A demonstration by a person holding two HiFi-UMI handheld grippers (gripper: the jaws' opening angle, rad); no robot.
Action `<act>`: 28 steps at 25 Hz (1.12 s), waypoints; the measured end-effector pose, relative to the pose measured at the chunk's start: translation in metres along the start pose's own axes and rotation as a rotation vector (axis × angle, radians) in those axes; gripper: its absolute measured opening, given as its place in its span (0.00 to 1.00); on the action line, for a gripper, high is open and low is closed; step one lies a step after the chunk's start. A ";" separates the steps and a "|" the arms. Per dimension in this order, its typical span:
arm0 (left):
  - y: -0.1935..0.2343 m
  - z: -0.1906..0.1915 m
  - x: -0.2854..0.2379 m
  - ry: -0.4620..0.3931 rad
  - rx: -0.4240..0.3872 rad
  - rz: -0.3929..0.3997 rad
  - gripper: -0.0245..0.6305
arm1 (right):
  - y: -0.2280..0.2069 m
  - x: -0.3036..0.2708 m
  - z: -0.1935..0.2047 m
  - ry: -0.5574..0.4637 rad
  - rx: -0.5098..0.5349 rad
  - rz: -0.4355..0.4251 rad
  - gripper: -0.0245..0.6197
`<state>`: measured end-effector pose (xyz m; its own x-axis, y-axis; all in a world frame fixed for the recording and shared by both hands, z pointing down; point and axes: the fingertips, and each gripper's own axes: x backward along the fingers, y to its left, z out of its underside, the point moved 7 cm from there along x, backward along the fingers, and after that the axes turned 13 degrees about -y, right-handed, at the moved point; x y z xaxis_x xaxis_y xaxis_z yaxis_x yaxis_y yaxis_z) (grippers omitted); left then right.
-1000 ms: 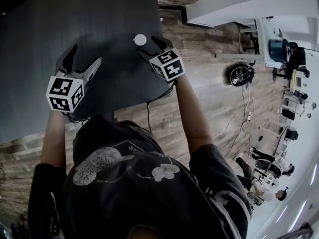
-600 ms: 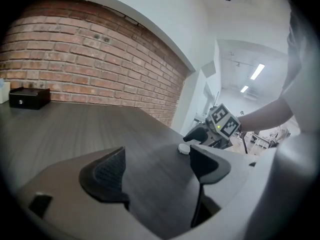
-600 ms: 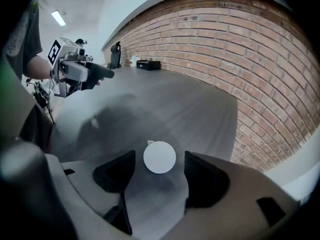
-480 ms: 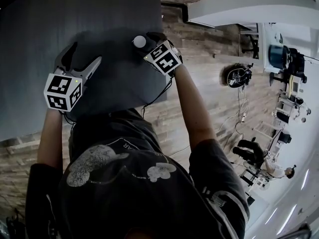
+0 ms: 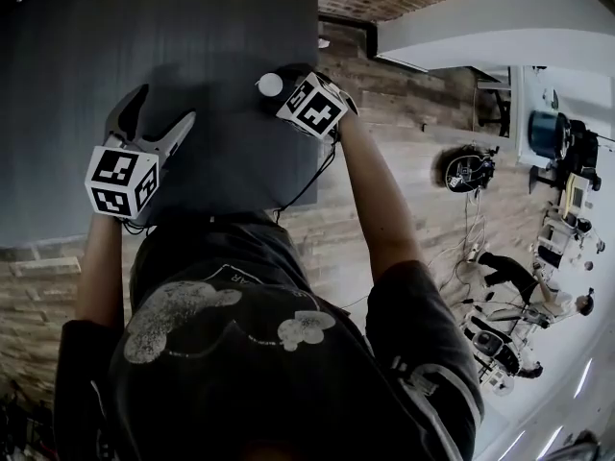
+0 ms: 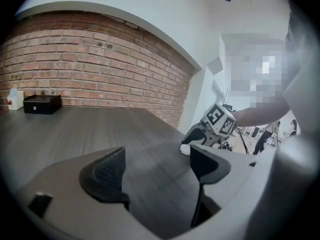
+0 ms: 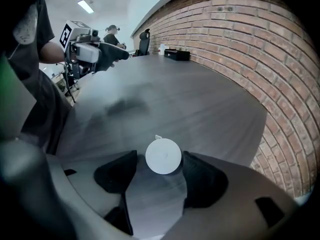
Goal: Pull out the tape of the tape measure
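A small white round tape measure [image 5: 270,84] lies on the dark grey table [image 5: 192,27], close to its right edge. My right gripper [image 5: 281,80] is open and straddles it; in the right gripper view the disc [image 7: 163,155] sits between the two black pads [image 7: 200,176], near the right pad, with its small tab pointing away. My left gripper [image 5: 165,106] is open and empty over the table to the left. The left gripper [image 6: 157,154] view shows the tape measure [image 6: 186,149] under the right gripper [image 6: 210,129].
A black box [image 6: 42,104] and a small white container [image 6: 16,100] stand at the table's far end by the brick wall [image 6: 100,59]. The table's right edge [image 5: 318,56] drops to a wood floor. A cable hangs from the right gripper.
My right gripper has turned and closed in on the tape measure, which now lies between its jaws. The left gripper has stayed about where it was.
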<state>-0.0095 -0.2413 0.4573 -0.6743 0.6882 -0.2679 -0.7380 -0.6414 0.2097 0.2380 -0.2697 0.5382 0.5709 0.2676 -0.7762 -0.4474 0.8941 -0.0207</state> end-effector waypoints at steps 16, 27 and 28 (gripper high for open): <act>-0.034 0.000 0.016 -0.005 -0.025 -0.064 0.64 | -0.006 0.000 0.004 -0.037 -0.032 -0.031 0.40; -0.051 0.006 0.018 0.003 -0.072 -0.092 0.64 | -0.011 0.017 0.003 -0.104 -0.149 0.096 0.40; -0.051 0.005 0.017 0.000 -0.076 -0.094 0.64 | -0.011 0.019 0.001 -0.110 -0.154 0.102 0.40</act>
<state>0.0168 -0.1953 0.4472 -0.6025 0.7463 -0.2830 -0.7935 -0.5981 0.1122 0.2545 -0.2738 0.5240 0.5853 0.3988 -0.7059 -0.6017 0.7973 -0.0484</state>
